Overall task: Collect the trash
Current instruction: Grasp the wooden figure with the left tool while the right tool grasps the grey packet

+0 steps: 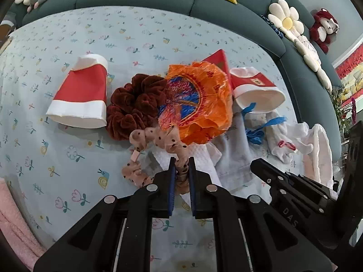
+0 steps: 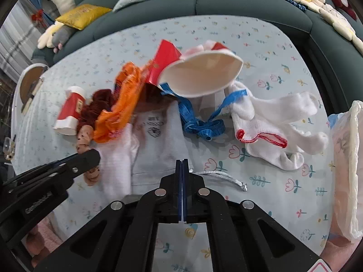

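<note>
Both claws clamped: left [image 1: 182,170] pinching ribbon [image 1: 158,140].

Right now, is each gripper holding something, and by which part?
The left gripper pinches the peach dotted ribbon at its lower end. The right gripper has its jaws shut at the white cloth's near edge; whether it holds it cannot be told.

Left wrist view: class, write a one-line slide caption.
Left tongs pinch a spotted peach ribbon beside an orange wrapper, a maroon scrunchie and crushed red paper cups.
</note>
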`<state>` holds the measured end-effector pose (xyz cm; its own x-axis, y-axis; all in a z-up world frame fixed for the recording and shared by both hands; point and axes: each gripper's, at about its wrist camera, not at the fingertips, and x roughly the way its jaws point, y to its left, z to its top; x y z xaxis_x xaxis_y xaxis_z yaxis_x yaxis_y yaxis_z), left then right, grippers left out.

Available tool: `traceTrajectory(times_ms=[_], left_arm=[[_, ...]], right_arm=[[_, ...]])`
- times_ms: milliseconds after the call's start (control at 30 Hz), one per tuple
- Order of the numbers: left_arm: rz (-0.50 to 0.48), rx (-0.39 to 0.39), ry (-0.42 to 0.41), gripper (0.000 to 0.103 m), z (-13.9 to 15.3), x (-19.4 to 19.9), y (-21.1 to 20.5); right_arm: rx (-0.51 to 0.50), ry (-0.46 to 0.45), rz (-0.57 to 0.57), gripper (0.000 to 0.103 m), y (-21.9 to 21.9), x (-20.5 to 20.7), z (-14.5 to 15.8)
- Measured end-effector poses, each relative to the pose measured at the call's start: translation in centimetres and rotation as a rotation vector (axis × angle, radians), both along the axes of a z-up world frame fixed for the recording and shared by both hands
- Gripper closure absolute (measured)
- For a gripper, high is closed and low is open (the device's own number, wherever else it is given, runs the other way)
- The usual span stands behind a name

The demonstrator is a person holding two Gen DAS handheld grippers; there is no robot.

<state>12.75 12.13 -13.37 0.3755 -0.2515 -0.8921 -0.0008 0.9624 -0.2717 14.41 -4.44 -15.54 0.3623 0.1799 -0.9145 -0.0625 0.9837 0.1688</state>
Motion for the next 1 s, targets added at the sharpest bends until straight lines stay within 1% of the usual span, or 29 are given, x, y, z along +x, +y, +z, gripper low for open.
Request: traceTrajectory(times_ms=[200, 267, 333, 400, 433, 467, 533, 600, 733, 767, 833, 867, 900, 1000], left_arm=[[-0.011, 0.003, -0.035, 0.093, 1.8, -0.8, -1.1], [-0.015, 0.008, -0.047, 0.093, 2.4, -1.0, -1.4], [-0.015, 0.013, -0.056, 0.093, 2.8, -1.2, -1.4], [-0.015, 0.021, -0.064, 0.093, 3.1, -1.4, -1.4], [-0.013, 0.025, -0.065, 0.093, 3.1, -1.4, -1.3], [-0.012, 0.025, -0.065, 0.093, 3.2, -1.4, -1.2], [-0.008, 0.027, -0.065, 0.093, 3.2, -1.6, -0.9], [-0.005, 0.031, -0.062, 0.093, 3.1, -1.6, -0.6], [0.004, 0.028, -0.055, 0.093, 2.8, -1.5, 0.0], [0.004, 0.027, -0.054, 0.093, 2.8, -1.5, 0.0], [0.003, 0.030, -0.052, 0.093, 2.7, -1.5, 0.1], [0.002, 0.031, -0.050, 0.093, 2.6, -1.5, 0.1], [0.001, 0.032, -0.048, 0.093, 2.6, -1.5, 0.0], [-0.002, 0.036, -0.045, 0.093, 2.6, -1.6, -0.4]], right_arm=[[0.017, -0.055, 0.021, 0.103, -0.2, -1.0, 2.4], [0.021, -0.063, 0.020, 0.103, -0.5, -1.2, 2.7], [0.028, -0.044, 0.025, 0.100, -0.6, -0.9, 2.6], [0.043, -0.019, 0.028, 0.088, -0.6, -0.5, 2.0], [0.039, -0.010, 0.029, 0.083, -0.6, -0.4, 1.6], [0.033, -0.003, 0.029, 0.076, -0.4, -0.2, 1.2], [0.032, 0.011, 0.030, 0.070, -0.2, 0.2, 0.6], [0.030, 0.025, 0.030, 0.061, 0.2, 0.6, -0.2], [-0.004, 0.062, 0.038, 0.061, 1.0, 1.2, -2.1], [-0.007, 0.070, 0.039, 0.063, 1.1, 1.1, -2.5], [-0.016, 0.056, 0.049, 0.073, 1.3, 0.9, -2.5], [-0.015, 0.062, 0.062, 0.082, 1.5, 0.7, -2.5], [-0.007, 0.064, 0.067, 0.089, 1.5, 0.6, -2.4], [-0.005, 0.043, 0.078, 0.091, 1.8, 0.0, -1.3]])
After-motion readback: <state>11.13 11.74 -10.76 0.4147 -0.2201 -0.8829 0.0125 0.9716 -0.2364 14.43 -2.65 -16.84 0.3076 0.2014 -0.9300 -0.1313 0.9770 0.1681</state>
